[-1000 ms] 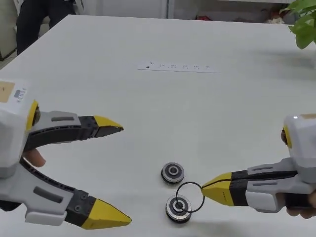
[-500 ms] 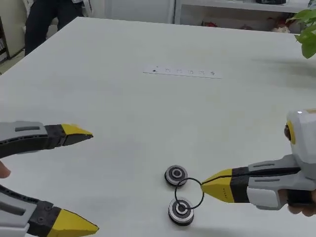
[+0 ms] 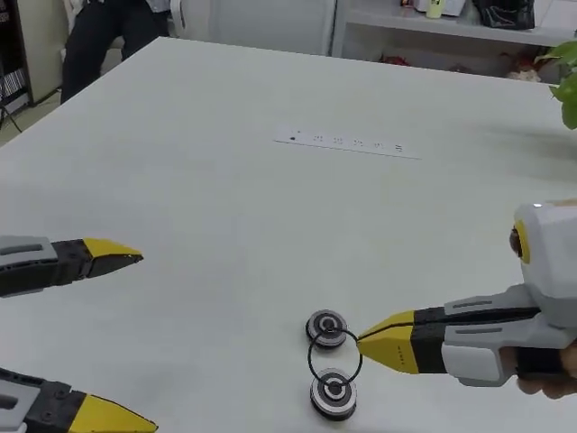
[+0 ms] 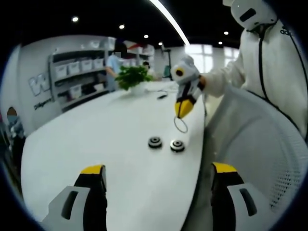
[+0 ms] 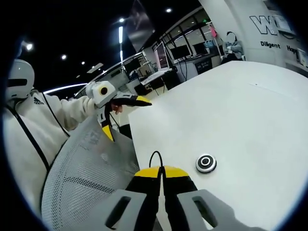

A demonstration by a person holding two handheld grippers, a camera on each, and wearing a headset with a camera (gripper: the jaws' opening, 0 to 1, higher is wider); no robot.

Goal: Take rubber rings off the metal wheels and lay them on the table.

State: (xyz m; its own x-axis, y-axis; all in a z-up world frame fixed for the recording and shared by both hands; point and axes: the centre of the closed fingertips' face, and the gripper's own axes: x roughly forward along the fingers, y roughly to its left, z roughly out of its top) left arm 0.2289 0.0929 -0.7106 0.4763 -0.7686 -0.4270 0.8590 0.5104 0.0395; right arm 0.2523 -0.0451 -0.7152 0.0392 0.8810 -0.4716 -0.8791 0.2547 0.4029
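Two metal wheels lie on the white table (image 3: 225,180): a far wheel (image 3: 327,327) and a near wheel (image 3: 334,394). A thin black rubber ring (image 3: 310,354) hangs from the tips of my right gripper (image 3: 361,341), which is shut on it, above the gap between the wheels. In the right gripper view the ring (image 5: 155,156) loops up from the closed tips (image 5: 162,169), with one wheel (image 5: 206,163) beside them. My left gripper (image 3: 140,341) stands wide open at the left, apart from the wheels. The left gripper view shows both wheels (image 4: 155,142) (image 4: 177,146) and the ring (image 4: 181,125).
A printed strip (image 3: 347,144) lies flat further back on the table. A plant's leaves (image 3: 568,86) reach in at the right edge. A person in dark clothes (image 3: 117,23) stands beyond the far left corner. A white mesh chair (image 5: 86,163) sits by the near edge.
The ring, which lay partly over the near wheel, now hangs free between the two wheels from the right gripper. The left gripper has drawn back to the left.
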